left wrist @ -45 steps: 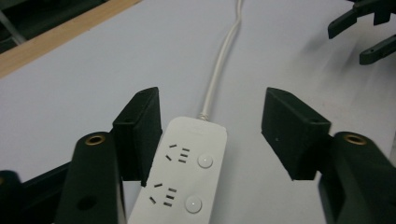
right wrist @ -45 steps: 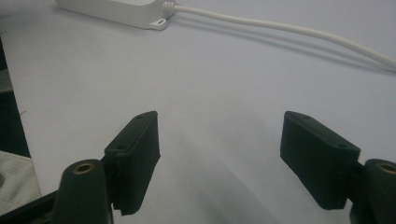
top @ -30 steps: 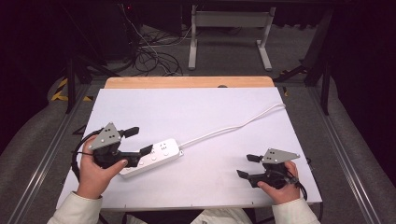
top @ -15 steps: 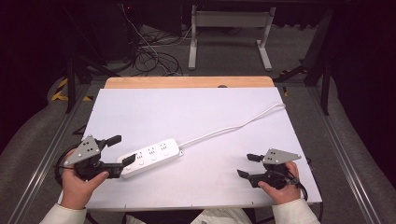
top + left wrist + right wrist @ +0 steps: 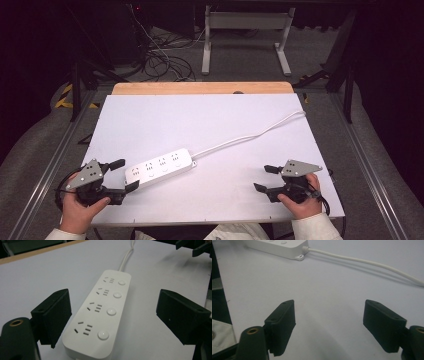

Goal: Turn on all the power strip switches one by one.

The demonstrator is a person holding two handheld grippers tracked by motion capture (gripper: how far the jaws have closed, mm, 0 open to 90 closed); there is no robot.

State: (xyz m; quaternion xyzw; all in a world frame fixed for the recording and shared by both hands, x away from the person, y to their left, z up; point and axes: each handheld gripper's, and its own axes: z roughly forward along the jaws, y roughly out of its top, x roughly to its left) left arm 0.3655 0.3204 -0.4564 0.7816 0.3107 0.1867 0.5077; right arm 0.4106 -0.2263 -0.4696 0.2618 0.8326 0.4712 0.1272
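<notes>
While the power strip (image 5: 160,167) lies flat at lower left of centre in the high view, its near end just off the wide-open left gripper (image 5: 122,175), it looks rigid, smooth, fairly light — best pinched across its narrow sides, cord (image 5: 250,135) trailing.

The power strip (image 5: 159,168) is white with 4 round white buttons and a white cord (image 5: 250,136). The tabletop (image 5: 200,125) is white with a wood-coloured far edge. Both grippers' jaws are black, with grey top plates.
</notes>
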